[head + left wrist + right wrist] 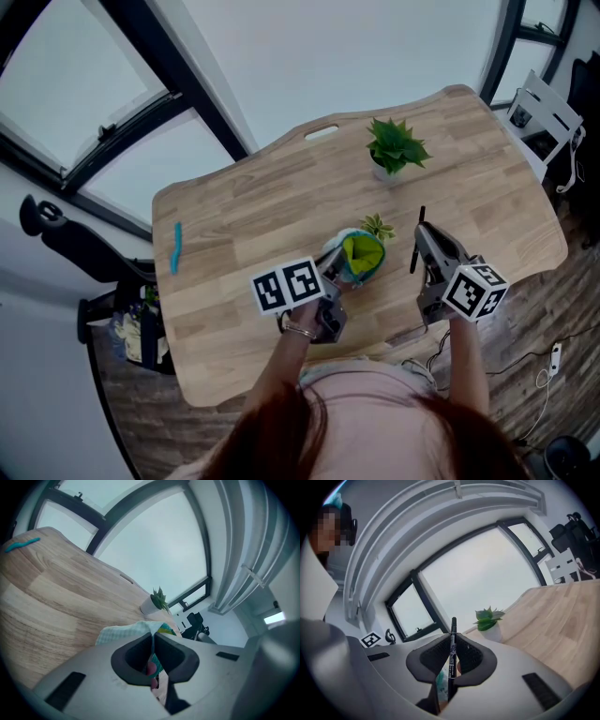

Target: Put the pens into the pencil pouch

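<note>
The pencil pouch (361,257) stands open near the table's front edge, with a yellow-green lining and a teal patterned outside. My left gripper (334,274) is shut on the pouch's near rim; in the left gripper view the fabric (136,631) is pinched between the jaws of the left gripper (153,638). My right gripper (427,240) hovers just right of the pouch, shut on a black pen (416,242). In the right gripper view the black pen (452,648) stands upright between the jaws of the right gripper (452,643). A teal pen (175,247) lies at the table's left, also seen as the teal pen (21,544).
A small potted plant (394,150) stands at the back of the wooden table (253,216), and a smaller green sprig (377,226) sits just behind the pouch. Dark window frames and a black chair lie beyond the left edge.
</note>
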Demonstrator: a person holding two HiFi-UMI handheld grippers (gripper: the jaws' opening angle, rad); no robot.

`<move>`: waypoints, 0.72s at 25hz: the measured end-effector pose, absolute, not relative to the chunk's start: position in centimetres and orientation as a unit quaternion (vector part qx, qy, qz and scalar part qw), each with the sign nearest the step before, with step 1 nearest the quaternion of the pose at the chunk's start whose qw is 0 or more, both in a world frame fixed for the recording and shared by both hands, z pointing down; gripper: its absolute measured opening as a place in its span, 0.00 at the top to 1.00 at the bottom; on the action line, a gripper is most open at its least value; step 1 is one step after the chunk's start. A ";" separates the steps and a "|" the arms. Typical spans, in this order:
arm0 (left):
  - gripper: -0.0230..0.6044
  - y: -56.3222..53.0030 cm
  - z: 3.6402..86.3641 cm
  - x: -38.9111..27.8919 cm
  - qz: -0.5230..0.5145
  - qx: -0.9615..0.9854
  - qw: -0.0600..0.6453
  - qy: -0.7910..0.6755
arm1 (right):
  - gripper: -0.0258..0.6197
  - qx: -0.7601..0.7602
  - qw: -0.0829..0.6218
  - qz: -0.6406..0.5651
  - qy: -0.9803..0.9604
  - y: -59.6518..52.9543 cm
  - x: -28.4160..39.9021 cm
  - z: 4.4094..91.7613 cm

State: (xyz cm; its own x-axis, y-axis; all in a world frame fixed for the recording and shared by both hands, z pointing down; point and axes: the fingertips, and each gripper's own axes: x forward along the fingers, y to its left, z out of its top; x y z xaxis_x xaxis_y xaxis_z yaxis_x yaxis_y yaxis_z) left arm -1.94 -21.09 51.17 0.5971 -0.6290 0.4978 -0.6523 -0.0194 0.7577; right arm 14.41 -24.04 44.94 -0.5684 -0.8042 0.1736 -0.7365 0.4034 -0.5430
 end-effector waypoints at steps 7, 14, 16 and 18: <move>0.94 -20.9 51.7 -1.5 0.009 0.710 0.549 -0.442 | 0.91 -0.424 0.143 -0.289 0.846 -24.4 12.0 42.3; 0.94 -20.9 51.9 -1.6 0.003 0.705 0.557 -0.438 | 0.91 -0.401 0.168 -0.267 0.860 -24.8 9.9 41.5; 0.94 -20.9 52.0 -1.7 0.002 0.704 0.559 -0.438 | 0.91 -0.397 0.174 -0.261 0.862 -25.0 9.4 41.4; 0.94 -20.9 52.0 -1.7 0.000 0.703 0.560 -0.437 | 0.91 -0.393 0.177 -0.252 0.867 -25.2 8.9 41.3</move>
State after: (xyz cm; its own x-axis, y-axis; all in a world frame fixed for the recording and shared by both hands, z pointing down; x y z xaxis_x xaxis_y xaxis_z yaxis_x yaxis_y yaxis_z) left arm -1.72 -20.88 51.99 0.6172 -0.6149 0.4908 -0.6159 0.0106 0.7878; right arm 8.88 -25.20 41.29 -0.6288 -0.7698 -0.1091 -0.5914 0.5647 -0.5756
